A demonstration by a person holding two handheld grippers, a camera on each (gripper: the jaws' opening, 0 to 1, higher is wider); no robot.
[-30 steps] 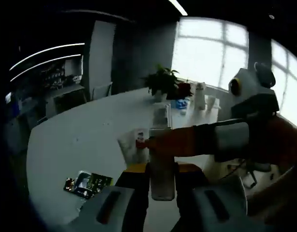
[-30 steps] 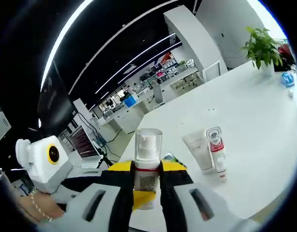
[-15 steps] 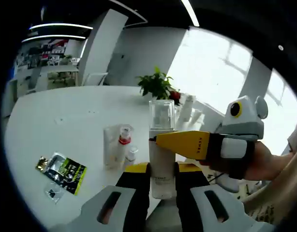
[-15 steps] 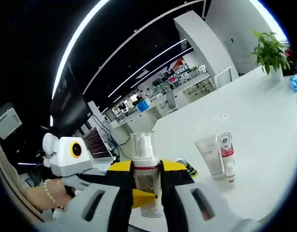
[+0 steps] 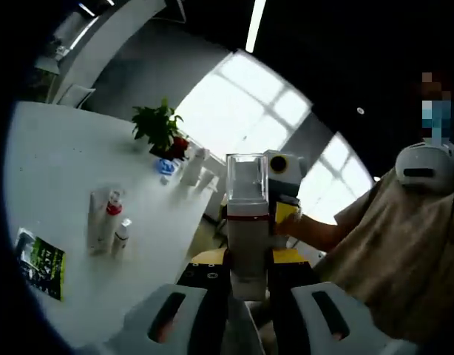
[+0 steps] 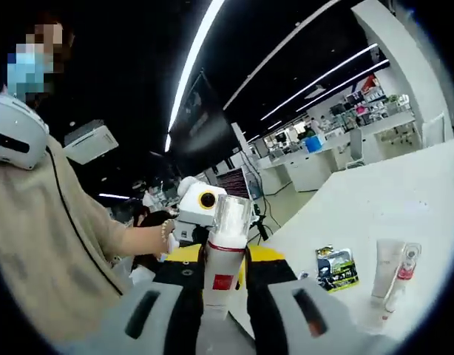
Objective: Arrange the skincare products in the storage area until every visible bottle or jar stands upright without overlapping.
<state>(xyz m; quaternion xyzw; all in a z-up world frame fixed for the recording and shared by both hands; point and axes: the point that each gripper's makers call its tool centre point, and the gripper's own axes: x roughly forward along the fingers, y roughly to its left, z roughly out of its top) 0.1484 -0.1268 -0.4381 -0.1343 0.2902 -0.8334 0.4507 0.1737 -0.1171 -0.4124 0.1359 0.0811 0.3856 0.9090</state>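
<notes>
- In the left gripper view, the left tongs (image 5: 248, 285) grip a pump bottle (image 5: 247, 222) with a clear cap and a red band, held upright between the jaws, raised off the table (image 5: 57, 177).
- In the right gripper view, the right tongs (image 6: 225, 285) clamp the same kind of bottle (image 6: 225, 251) with a clear cap and a red label; whether both tongs share 1 bottle I cannot tell.
- The white table runs off to the left in the left gripper view. On it lie a white tube (image 5: 96, 216), a slim bottle with a red collar (image 5: 110, 214) and a small white bottle (image 5: 121, 235), all close together.
- A green and black sachet (image 5: 39, 262) lies nearer the table edge, apart from those 3.
- At the far end of the table stand a potted plant (image 5: 157, 127) and a few pale containers (image 5: 194, 168).
- Behind them a large bright window (image 5: 249, 103) lights the room; a ceiling strip light (image 5: 255, 21) crosses above.
- The right gripper view shows the sachet (image 6: 336, 268) and the tube (image 6: 382, 260) on the table (image 6: 375, 207), with long ceiling lights (image 6: 205, 44) and office desks (image 6: 323, 151) beyond.
- A person in a beige top (image 6: 42, 244) stands at the left of that view.
</notes>
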